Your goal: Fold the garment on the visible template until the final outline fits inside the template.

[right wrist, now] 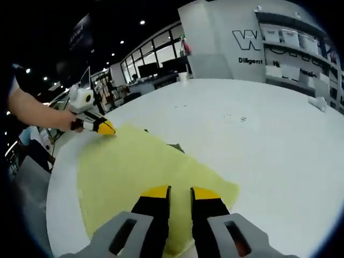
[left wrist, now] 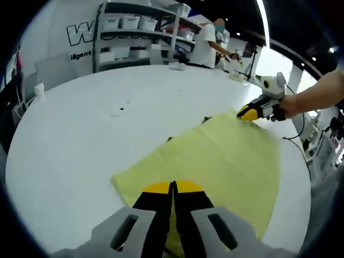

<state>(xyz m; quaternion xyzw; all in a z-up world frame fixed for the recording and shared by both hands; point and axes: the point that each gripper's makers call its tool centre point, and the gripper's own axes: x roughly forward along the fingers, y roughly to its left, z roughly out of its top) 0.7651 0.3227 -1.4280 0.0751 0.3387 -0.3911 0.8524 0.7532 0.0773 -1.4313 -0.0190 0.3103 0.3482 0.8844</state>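
Note:
A pale yellow garment [left wrist: 215, 161] lies flat on the round white table [left wrist: 80, 140]. In the left gripper view my left gripper [left wrist: 172, 186] is at the garment's near edge, jaws pressed together with cloth between them. The right gripper [left wrist: 248, 113], held by a hand, rests its yellow tips on the far corner. In the right gripper view the garment [right wrist: 134, 172] spreads ahead, and my right gripper [right wrist: 180, 192] stands over its edge with a narrow gap between the jaws. The left gripper [right wrist: 105, 128] pinches the far corner there. Something small and dark [right wrist: 174, 146] peeks from under the cloth.
Shelves with white bins [left wrist: 140, 27] stand beyond the table, and a person in a white shirt [left wrist: 207, 43] works at its far side. Small marks [right wrist: 242, 119] dot the table's middle. A grey chair [right wrist: 32, 183] sits by the table's edge.

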